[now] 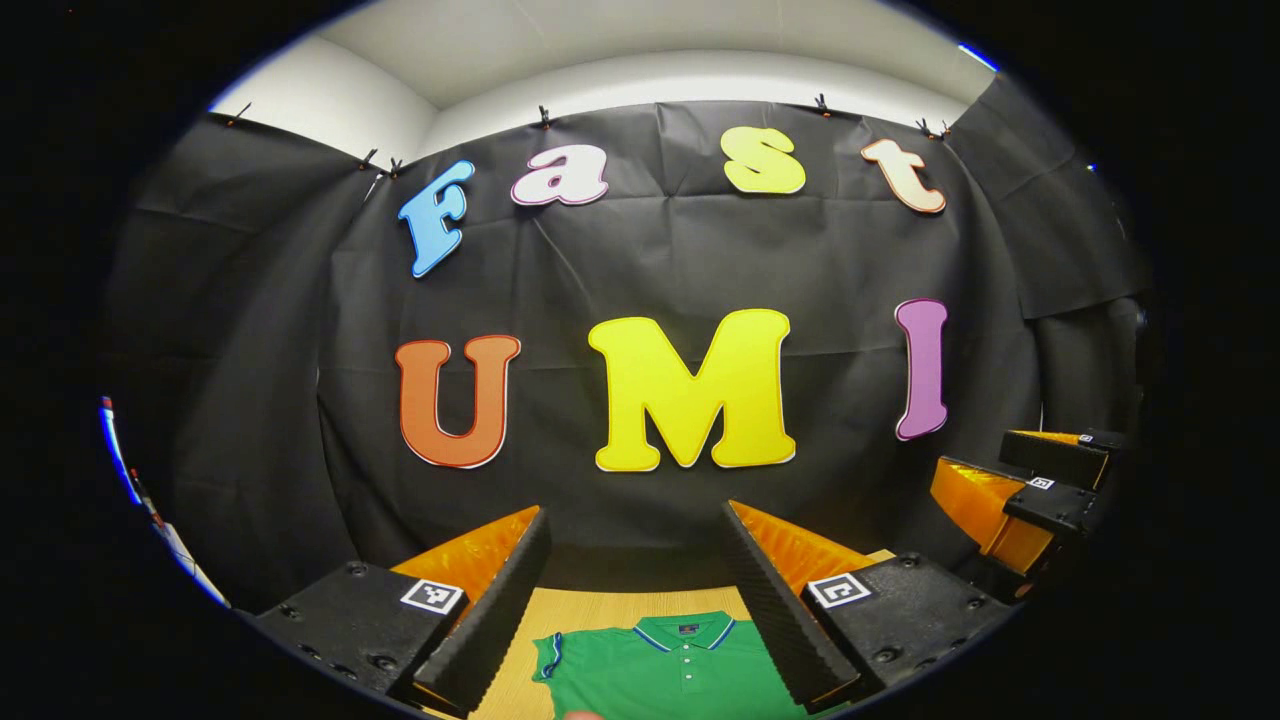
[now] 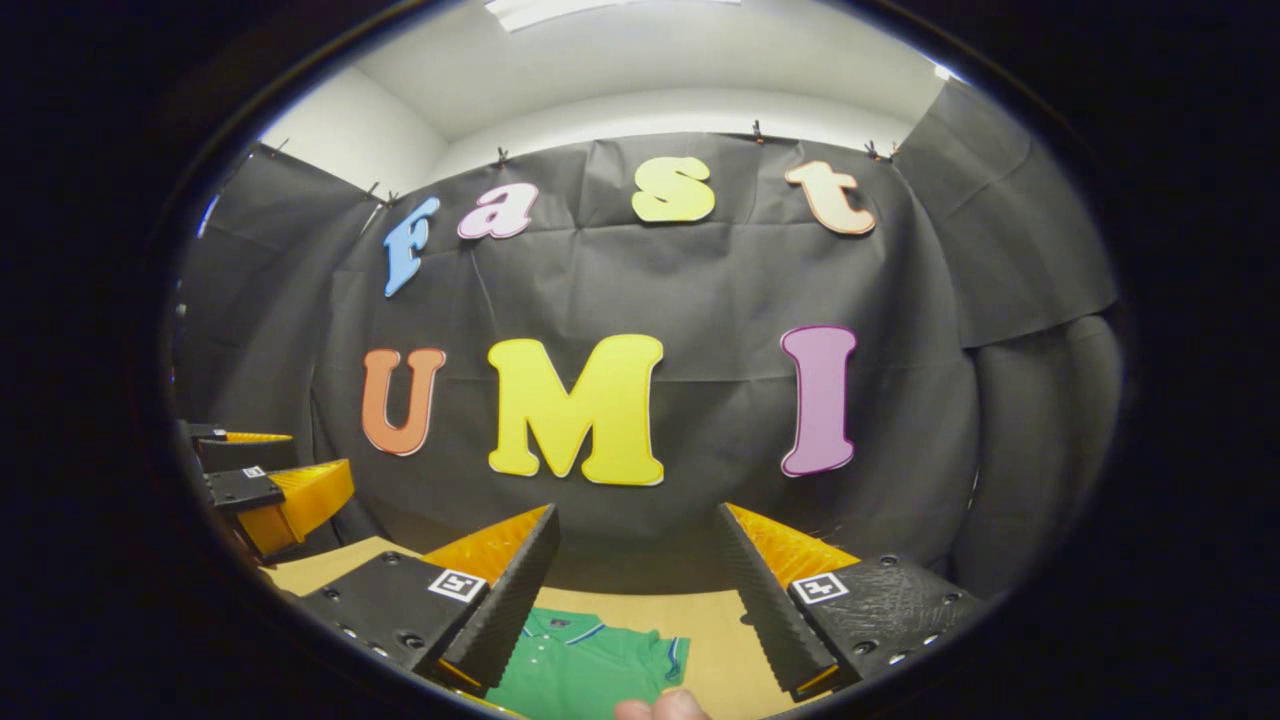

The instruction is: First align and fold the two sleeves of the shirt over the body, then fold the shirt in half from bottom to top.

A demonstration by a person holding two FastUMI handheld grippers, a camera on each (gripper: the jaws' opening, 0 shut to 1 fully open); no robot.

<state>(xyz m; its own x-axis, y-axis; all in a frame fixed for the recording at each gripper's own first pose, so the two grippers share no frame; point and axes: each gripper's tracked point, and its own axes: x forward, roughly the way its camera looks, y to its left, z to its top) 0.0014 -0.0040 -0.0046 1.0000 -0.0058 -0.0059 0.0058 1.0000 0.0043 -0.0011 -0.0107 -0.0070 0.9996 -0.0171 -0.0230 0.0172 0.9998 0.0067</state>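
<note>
A green short-sleeved polo shirt with a blue-and-white striped collar lies flat on a light wooden table, collar toward the black cloth wall at the back of the booth. In the left gripper view, the left gripper hangs above the table with its jaws spread wide and nothing between them; the shirt's collar, button placket and one blue-trimmed sleeve show through the gap. The ridged inner fingers cover the garment's outer edges on both sides. Off to the right of that view, the right gripper is held at about the same height, well apart from the shirt.

In the right gripper view, the right gripper is likewise parted and empty, raised over the table. The shirt sits low and left of centre, partly hidden behind the near finger, its sleeve hem spread on the wood. A fingertip of the person's hand pokes in at the bottom edge, in front of the shirt. The left gripper shows at far left, above the table edge. White ceiling and wall rise above the clipped cloth.
</note>
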